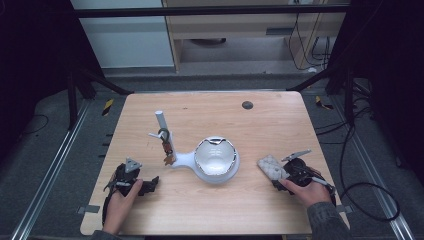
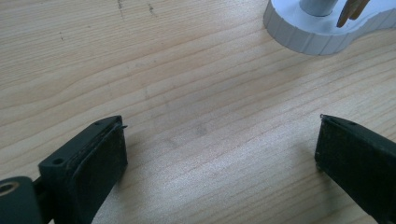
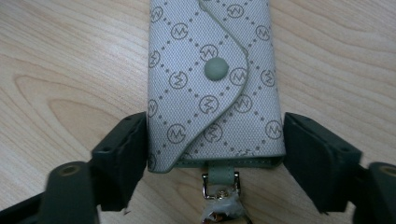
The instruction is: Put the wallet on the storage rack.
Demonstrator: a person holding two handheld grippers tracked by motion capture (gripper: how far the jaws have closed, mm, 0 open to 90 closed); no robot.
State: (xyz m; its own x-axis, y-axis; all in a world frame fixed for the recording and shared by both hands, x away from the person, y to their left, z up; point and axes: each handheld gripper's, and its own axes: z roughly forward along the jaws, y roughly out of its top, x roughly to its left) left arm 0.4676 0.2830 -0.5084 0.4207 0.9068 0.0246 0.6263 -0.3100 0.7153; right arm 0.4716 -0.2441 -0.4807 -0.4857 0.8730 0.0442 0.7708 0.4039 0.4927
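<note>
Black jaws of the right gripper (image 3: pixel 212 163) clamp the near end of a grey monogrammed fabric key pouch (image 3: pixel 215 84) lying on the light wooden table (image 1: pixel 260 120). Left gripper (image 2: pixel 219 158) rests wide apart over bare wood.

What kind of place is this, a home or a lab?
Probably a lab or recording room: a wooden table inside a black metal frame, loose cables on grey carpet, and hazard tape on the floor.

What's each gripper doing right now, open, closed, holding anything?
Left gripper: open, nothing between its jaws, over bare table.
Right gripper: jaws on either side of the patterned key pouch, pressed against its edges; shut on it.
</note>
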